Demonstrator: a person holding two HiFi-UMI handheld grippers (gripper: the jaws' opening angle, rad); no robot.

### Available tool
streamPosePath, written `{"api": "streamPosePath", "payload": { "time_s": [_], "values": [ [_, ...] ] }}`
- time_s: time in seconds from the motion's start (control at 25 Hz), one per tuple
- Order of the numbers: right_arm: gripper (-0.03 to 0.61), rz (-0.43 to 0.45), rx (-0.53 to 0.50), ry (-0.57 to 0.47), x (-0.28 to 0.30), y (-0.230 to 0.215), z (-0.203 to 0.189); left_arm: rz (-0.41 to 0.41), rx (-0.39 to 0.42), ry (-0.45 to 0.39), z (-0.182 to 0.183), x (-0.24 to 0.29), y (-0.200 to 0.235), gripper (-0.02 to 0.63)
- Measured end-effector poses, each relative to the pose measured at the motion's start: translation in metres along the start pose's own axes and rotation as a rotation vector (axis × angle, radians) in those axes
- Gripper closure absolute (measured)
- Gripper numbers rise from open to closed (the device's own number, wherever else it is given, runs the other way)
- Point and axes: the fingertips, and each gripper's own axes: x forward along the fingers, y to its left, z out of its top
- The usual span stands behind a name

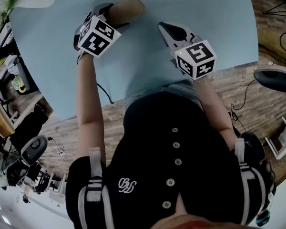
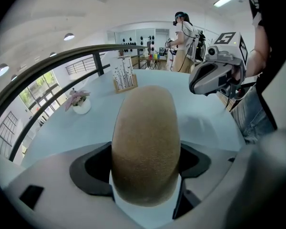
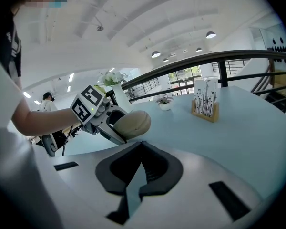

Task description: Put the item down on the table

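Left claw (image 1: 109, 16) is clenched on the task item, a tan oval item (image 2: 145, 137) with a rough, grainy surface. Can't name it closer, maybe a bread roll or sponge. The pads grip it on both sides near its rear end, and most of the body sticks out fwd past the jaws. In the head view the item (image 1: 128, 7) is over the far-left part of the light blue round table (image 1: 148, 75), w/ the claw tilted down toward the top.

The right gripper view shows the item (image 3: 132, 123) low over the table. I see no clear contact, so whether it touches I can't tell.

Right claw (image 3: 139, 162) has its jaws together w/ nothing between them. It hangs over the table nr the person's front edge, well apart from the item, and doesn't look involved.

Progress: the item is gripped and brought over the table, so the carry part looks mostly done. Left to do, by my read: lower until it rests on the top, open the left claw, pull clear. Item not yet put down. The rounded shape may roll once let go, so a flat, gentle release seems best.

Bkgd: a wooden card holder (image 2: 125, 78) and a small potted plant (image 2: 80, 104) sit far across the table, clear of the drop spot. Another person (image 2: 183, 37) stands in the room beyond.
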Motion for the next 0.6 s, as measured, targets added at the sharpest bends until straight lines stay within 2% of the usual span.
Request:
{"api": "streamPosePath", "payload": {
  "time_s": [0.36, 0.6],
  "values": [
    [0.569, -0.012, 0.008, 0.036, 0.004, 0.004, -0.013, -0.041, -0.023, 0.022, -0.016, 0.011, 0.007, 0.216],
    [0.569, -0.031, 0.018, 0.042, -0.007, 0.005, -0.019, -0.043, 0.041, 0.060, -0.011, 0.016, 0.002, 0.215]
  ]
}}
